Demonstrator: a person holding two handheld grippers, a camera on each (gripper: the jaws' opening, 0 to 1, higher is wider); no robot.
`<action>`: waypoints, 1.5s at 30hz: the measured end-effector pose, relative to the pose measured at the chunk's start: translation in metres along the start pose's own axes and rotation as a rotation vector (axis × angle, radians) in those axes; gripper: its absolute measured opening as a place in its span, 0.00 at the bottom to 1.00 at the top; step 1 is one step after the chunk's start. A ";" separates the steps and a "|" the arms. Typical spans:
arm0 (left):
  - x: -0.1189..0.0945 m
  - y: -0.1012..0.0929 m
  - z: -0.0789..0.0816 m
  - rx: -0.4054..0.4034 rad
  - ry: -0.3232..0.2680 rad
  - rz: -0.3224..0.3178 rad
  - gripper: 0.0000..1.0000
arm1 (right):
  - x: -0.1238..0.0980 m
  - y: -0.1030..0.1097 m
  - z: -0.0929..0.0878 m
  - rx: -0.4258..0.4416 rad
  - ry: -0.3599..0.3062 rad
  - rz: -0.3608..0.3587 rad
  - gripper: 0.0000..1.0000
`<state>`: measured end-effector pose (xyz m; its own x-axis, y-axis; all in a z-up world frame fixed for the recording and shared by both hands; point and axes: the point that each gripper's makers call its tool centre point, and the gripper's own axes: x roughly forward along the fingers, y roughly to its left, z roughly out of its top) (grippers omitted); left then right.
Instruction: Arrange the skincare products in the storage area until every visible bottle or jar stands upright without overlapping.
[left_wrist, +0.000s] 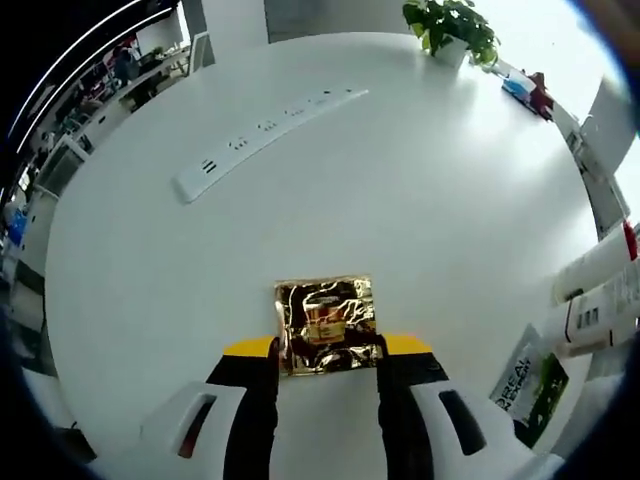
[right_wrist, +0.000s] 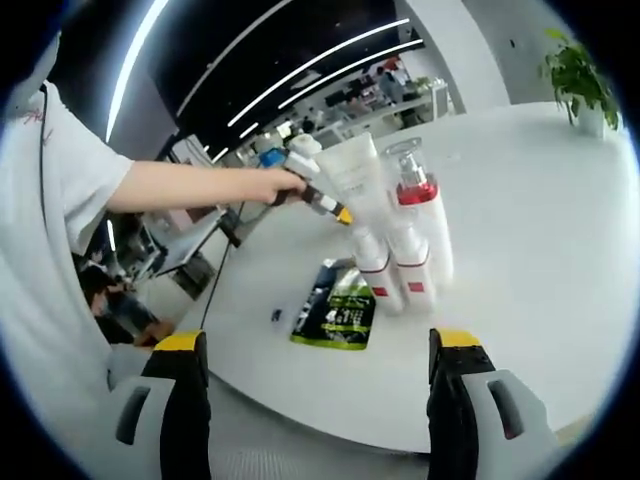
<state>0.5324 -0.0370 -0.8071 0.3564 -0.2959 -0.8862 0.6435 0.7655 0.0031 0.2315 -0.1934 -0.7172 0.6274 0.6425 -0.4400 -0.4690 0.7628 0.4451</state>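
Note:
My left gripper is shut on a shiny gold foil box, held just over the white table. At the right edge of the left gripper view are white tubes and a green sachet. In the right gripper view a cluster stands on the table: a tall white tube, a clear-capped bottle with red contents and two small white bottles with red bands. The green sachet lies flat in front of them. My right gripper hangs open short of the table edge, holding nothing.
A long white power strip lies across the far side of the table, and a potted plant stands at the far edge. In the right gripper view a person's hand holds the left gripper behind the tube.

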 end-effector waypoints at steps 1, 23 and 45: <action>0.001 0.001 0.001 -0.001 -0.003 -0.003 0.34 | 0.000 0.000 0.000 0.000 0.000 0.000 0.90; -0.027 0.006 -0.008 -0.034 -0.071 0.016 0.34 | 0.000 0.005 0.001 -0.041 -0.005 0.017 0.90; -0.078 -0.010 -0.049 -0.183 -0.072 0.048 0.34 | -0.001 0.014 0.004 -0.091 -0.020 0.057 0.89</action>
<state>0.4646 0.0066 -0.7608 0.4359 -0.2915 -0.8515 0.4930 0.8688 -0.0451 0.2270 -0.1836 -0.7079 0.6096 0.6844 -0.4001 -0.5582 0.7289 0.3963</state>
